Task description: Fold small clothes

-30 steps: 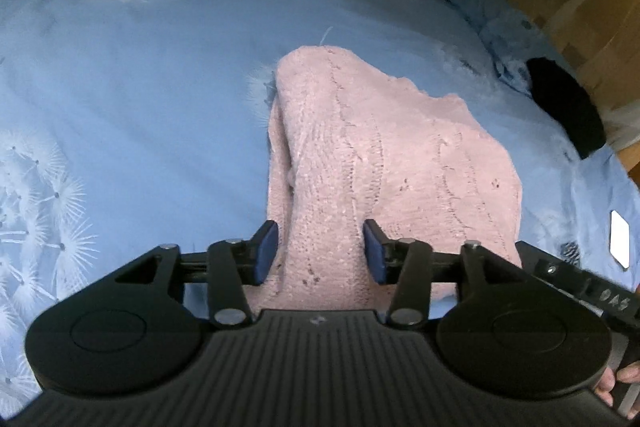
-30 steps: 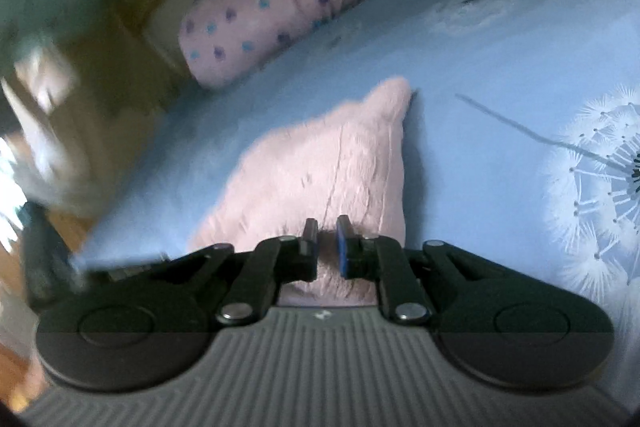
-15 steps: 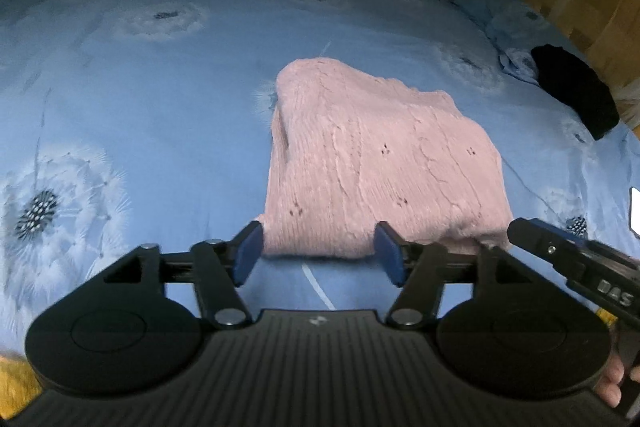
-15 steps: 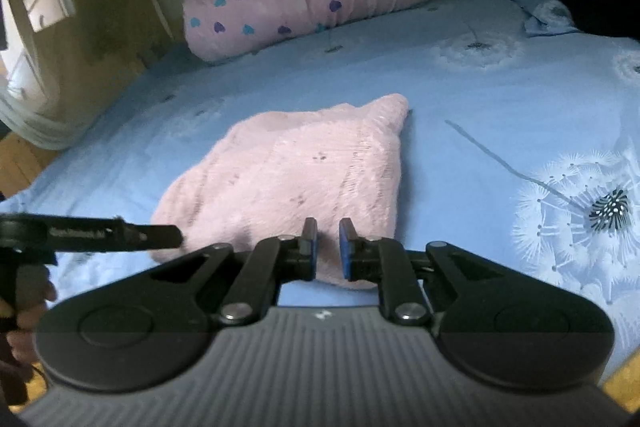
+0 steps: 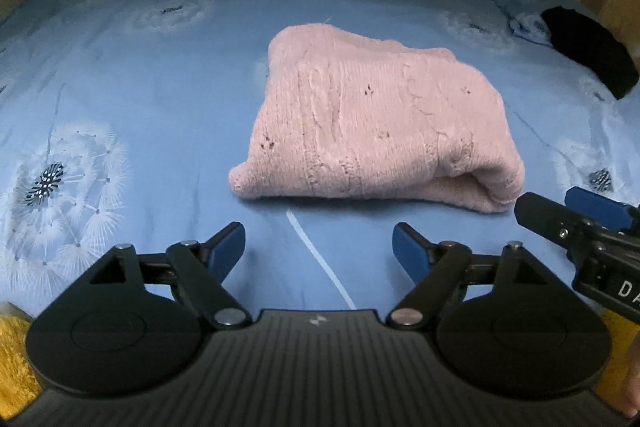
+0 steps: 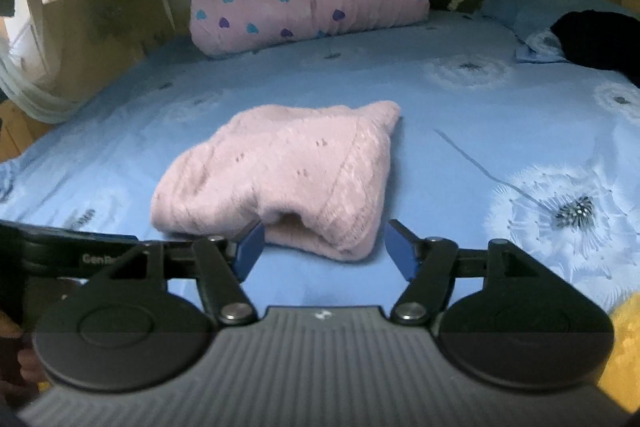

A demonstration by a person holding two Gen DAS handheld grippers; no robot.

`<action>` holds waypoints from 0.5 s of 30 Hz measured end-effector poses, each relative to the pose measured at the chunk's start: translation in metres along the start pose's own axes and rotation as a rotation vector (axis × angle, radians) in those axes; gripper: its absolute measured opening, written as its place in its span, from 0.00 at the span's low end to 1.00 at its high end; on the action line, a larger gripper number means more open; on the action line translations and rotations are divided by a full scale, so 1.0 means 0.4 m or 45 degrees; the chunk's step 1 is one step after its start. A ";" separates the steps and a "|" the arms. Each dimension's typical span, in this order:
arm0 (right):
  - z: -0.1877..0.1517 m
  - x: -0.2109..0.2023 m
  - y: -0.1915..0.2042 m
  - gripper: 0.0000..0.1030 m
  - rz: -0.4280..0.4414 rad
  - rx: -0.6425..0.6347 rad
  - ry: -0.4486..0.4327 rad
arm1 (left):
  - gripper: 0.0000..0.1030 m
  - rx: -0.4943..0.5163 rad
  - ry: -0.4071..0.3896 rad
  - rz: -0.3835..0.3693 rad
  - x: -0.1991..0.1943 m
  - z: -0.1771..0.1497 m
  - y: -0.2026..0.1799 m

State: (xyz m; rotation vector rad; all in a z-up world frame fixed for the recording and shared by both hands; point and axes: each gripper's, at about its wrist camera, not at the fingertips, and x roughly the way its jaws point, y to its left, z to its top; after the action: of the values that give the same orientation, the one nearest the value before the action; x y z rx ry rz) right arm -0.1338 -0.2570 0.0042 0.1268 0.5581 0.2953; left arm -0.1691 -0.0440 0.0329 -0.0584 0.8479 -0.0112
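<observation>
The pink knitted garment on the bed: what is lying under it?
The pink knitted garment lies folded on the blue dandelion-print bedsheet, which shows all around it. Whether anything else lies beneath cannot be seen: the knit covers that patch, and its inner layers are hidden too.

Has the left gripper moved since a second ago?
Yes. The left gripper, jaws just opening and empty, has backed off the pink sweater, nearer the bedsheet's front edge.

left claw [image 5: 319, 247]: jaws had just been opening, stood wide, nothing between
right claw [image 6: 325, 246]: jaws had just been opening, stood apart, gripping nothing
</observation>
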 end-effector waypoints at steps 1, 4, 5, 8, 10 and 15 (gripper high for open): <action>-0.005 0.002 -0.001 0.67 -0.012 -0.002 0.004 | 0.90 0.001 -0.006 0.010 0.003 -0.003 -0.002; -0.015 0.008 0.001 0.67 -0.044 -0.014 0.001 | 0.91 0.014 -0.007 0.049 0.012 -0.006 -0.010; -0.018 0.011 0.002 0.67 -0.056 -0.025 0.005 | 0.92 0.015 -0.006 0.064 0.016 -0.007 -0.012; -0.026 0.018 0.002 0.67 -0.094 -0.041 0.009 | 0.93 0.004 0.007 0.109 0.030 -0.006 -0.010; -0.033 0.025 -0.003 0.67 -0.121 -0.035 0.014 | 0.93 -0.009 0.025 0.134 0.044 -0.007 -0.005; -0.052 0.052 -0.023 0.67 -0.143 0.002 0.058 | 0.94 -0.023 0.065 0.158 0.072 -0.015 0.000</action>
State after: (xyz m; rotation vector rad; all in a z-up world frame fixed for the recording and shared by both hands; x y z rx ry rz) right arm -0.1262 -0.2585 -0.0256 0.0896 0.6083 0.1887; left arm -0.1545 -0.0453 0.0076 -0.0224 0.9018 0.1117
